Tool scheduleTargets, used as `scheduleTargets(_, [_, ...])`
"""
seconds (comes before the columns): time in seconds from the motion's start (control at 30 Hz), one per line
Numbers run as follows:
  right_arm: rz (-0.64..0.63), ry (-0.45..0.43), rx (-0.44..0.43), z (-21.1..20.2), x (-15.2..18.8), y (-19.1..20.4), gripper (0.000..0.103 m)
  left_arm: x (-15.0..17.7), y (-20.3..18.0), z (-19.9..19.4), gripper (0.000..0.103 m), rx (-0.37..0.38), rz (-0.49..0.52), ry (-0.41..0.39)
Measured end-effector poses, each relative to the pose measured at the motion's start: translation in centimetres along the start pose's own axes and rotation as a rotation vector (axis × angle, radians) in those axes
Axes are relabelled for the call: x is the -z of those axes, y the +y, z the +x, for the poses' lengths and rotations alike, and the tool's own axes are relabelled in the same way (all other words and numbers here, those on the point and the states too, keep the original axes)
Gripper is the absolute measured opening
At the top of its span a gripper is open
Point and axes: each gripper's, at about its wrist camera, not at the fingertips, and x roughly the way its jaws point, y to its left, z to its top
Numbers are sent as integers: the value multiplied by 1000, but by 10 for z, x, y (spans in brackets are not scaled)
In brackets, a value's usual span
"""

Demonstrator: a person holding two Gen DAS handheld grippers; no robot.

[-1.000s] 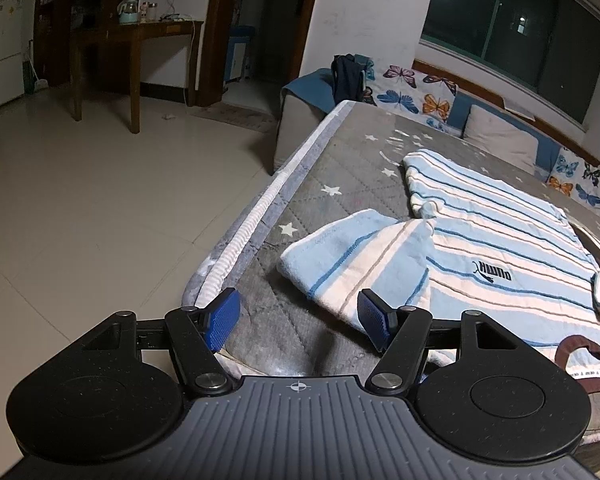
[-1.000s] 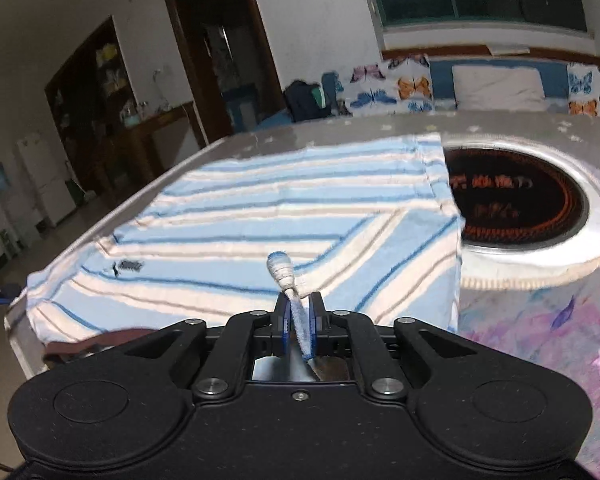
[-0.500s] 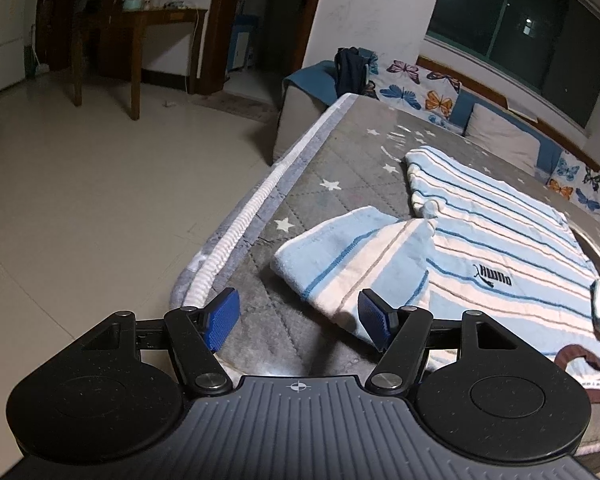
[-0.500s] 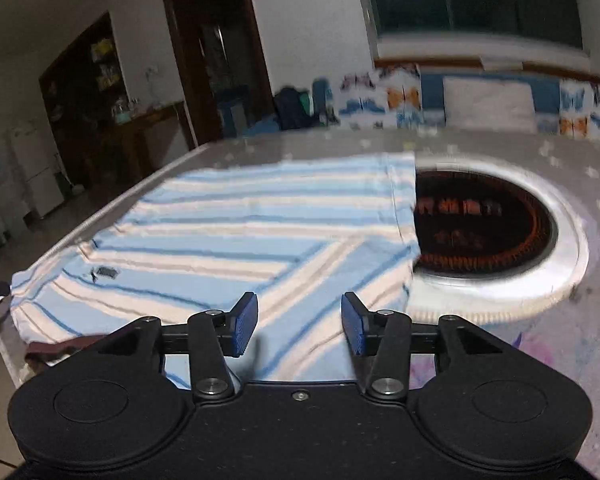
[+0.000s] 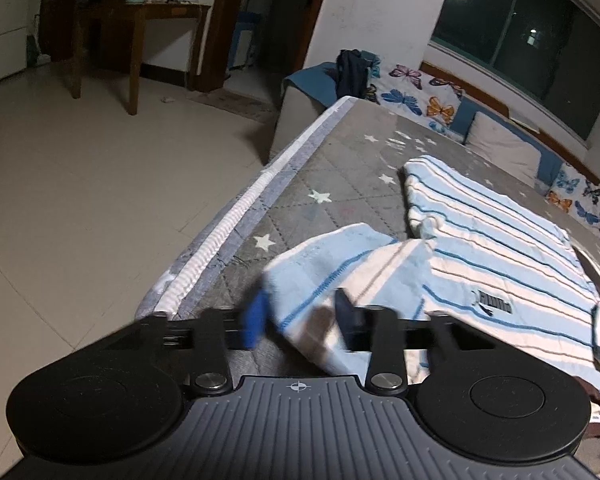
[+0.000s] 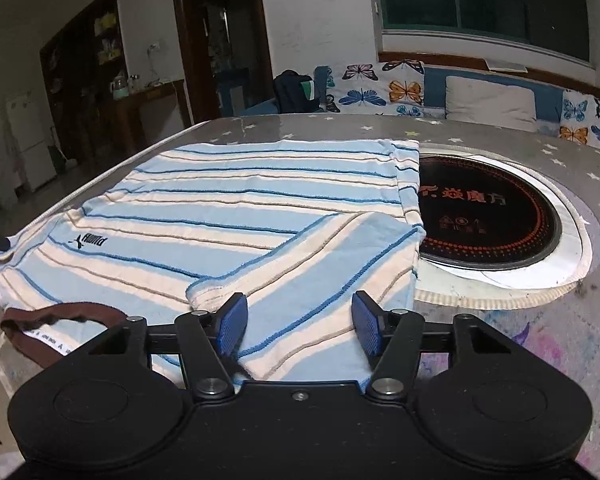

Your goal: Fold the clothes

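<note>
A light-blue and cream striped T-shirt [image 6: 228,216] with a brown collar [image 6: 60,320] lies flat on the grey star-patterned table [image 6: 580,148]. Its right sleeve [image 6: 320,280] is folded in over the body. My right gripper [image 6: 300,326] is open and empty just above that sleeve. In the left wrist view the shirt [image 5: 500,248] has its left sleeve [image 5: 340,264] spread outward. My left gripper [image 5: 300,316] is partly open with the sleeve's edge between its blurred blue pads; they are not clamped on it.
A black round cooktop [image 6: 488,216] with a white ring sits in the table right of the shirt. The table's left edge [image 5: 236,224] drops to a tiled floor [image 5: 80,184]. A butterfly-print bench with cushions [image 6: 488,100] runs along the far wall.
The right gripper let go of the sleeve cuff and opened; the sleeve now lies folded on the shirt. The left gripper has moved forward onto the left sleeve and its pads are narrowing.
</note>
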Motion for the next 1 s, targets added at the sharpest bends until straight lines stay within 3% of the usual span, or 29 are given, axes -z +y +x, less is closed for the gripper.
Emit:
scheduleTargets(0.2, [13,-4,-3,2,-2,-2,64,0,3,-9,7,52,-73,-64])
scheduleTargets(0.3, [16,-6,-1,2,-2,-2,65,-3,-7,-21,7,99,-44,-123])
scheduleTargets(0.43, [21,-9,1,3,-2,-2,66,-6,-31,-39,7,222,42,-192])
scheduleTargets(0.57, [20,-11,3,3,-2,-1,66,-3,-64,-47,7,352,145,-202])
scheduleTargets(0.7, [23,-13,4,4,-2,-2,66,8,-102,-40,7,471,266,-152])
scheduleTargets(0.9, [24,-16,1,6,-2,-2,68,29,-128,-17,9,523,352,-15])
scheduleTargets(1.0, [24,-19,-3,7,-2,-3,70,40,-133,-3,23,530,379,73])
